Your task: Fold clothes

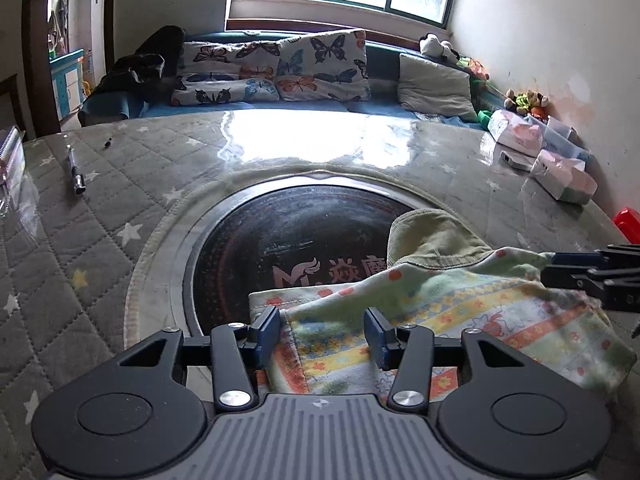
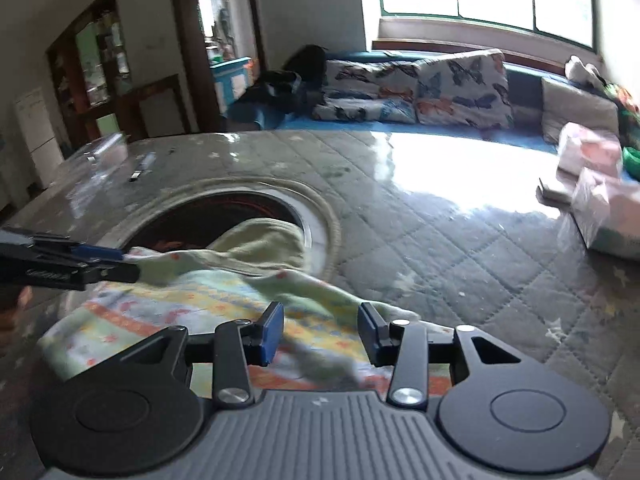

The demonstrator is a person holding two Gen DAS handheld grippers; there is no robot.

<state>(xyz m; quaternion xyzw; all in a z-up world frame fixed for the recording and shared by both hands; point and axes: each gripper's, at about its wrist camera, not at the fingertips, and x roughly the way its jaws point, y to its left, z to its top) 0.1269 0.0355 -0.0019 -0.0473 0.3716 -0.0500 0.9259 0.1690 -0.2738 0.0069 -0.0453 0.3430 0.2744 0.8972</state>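
Note:
A small patterned garment [image 1: 460, 312] in pale green with orange and yellow bands lies bunched on the quilted table, partly over the round dark heater plate [image 1: 288, 252]. It also shows in the right wrist view [image 2: 192, 300]. My left gripper [image 1: 322, 334] is open, its fingers astride the garment's near edge. My right gripper [image 2: 318, 334] is open above the garment's right side. In the left wrist view the right gripper [image 1: 560, 270] enters from the right at the garment's far edge. In the right wrist view the left gripper [image 2: 120, 260] enters from the left by the cloth.
The table cover [image 1: 100, 208] is grey quilted cloth with stars under clear plastic. A pen [image 1: 76, 168] lies at the left. Tissue packs [image 1: 560, 172] and a red object [image 1: 628, 222] sit at the right. A bench with butterfly cushions [image 1: 280, 68] runs behind.

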